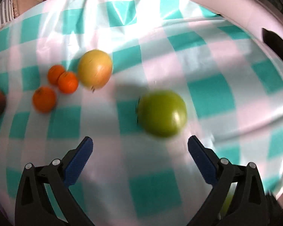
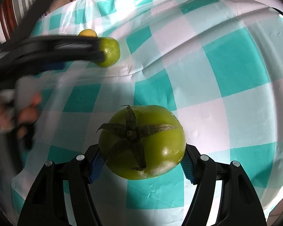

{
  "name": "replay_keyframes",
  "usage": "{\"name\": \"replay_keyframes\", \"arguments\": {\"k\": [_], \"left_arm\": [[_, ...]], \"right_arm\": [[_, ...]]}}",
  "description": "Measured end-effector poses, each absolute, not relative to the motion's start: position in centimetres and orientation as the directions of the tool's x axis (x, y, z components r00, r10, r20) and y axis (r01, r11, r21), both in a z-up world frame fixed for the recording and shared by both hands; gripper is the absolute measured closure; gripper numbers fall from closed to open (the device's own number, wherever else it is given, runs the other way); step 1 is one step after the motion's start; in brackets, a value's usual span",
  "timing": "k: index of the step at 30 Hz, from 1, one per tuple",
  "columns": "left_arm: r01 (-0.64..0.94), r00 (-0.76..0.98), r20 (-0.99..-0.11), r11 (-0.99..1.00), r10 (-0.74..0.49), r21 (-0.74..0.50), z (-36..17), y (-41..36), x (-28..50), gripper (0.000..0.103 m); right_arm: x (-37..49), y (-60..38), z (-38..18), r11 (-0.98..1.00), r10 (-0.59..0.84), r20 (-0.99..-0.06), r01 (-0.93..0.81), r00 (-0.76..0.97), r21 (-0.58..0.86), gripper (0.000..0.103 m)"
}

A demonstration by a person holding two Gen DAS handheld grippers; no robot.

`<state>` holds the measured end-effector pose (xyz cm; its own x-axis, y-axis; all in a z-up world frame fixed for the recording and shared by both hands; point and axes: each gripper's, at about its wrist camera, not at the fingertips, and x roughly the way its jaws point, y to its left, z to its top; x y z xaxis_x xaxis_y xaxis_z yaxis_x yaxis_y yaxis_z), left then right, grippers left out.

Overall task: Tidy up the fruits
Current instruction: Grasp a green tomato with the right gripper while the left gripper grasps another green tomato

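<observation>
- Left wrist view: the left gripper [image 1: 140, 146] hung with fingers spread wide and empty, just short of a green tomato [image 1: 161, 113] lying on the checked cloth [image 1: 207, 86]; a yellow apple [image 1: 95, 69] and three oranges [image 1: 44, 99] sat further left. A hasty closure might nudge the round tomato away.
- Right wrist view: the right gripper [image 2: 142, 162] was clamped on a second green tomato [image 2: 142, 143]; too hard a squeeze could bruise it.

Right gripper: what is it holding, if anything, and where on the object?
The right gripper is shut on a green tomato, pads against its two opposite sides, calyx facing the camera. The left gripper is open and holds nothing.
</observation>
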<state>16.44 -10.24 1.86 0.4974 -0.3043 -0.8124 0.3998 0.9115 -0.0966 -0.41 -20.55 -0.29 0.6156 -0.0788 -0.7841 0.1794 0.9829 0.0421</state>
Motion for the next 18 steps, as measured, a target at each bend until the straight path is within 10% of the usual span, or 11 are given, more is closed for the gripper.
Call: {"name": "replay_keyframes", "arguments": {"k": [12, 18], "left_arm": [[0.526, 0.488, -0.796, 0.848, -0.359, -0.06, -0.1, -13.8, 17.6, 0.041], [0.528, 0.483, -0.793, 0.846, -0.371, -0.074, 0.1, -13.5, 17.6, 0.042]], "right_arm": [[-2.2, -20.5, -0.6, 0.982, -0.08, -0.798, 0.185, 0.597, 0.04, 0.035], [-1.9, -20.3, -0.4, 0.981, -0.076, -0.793, 0.187, 0.605, 0.049, 0.035]]}}
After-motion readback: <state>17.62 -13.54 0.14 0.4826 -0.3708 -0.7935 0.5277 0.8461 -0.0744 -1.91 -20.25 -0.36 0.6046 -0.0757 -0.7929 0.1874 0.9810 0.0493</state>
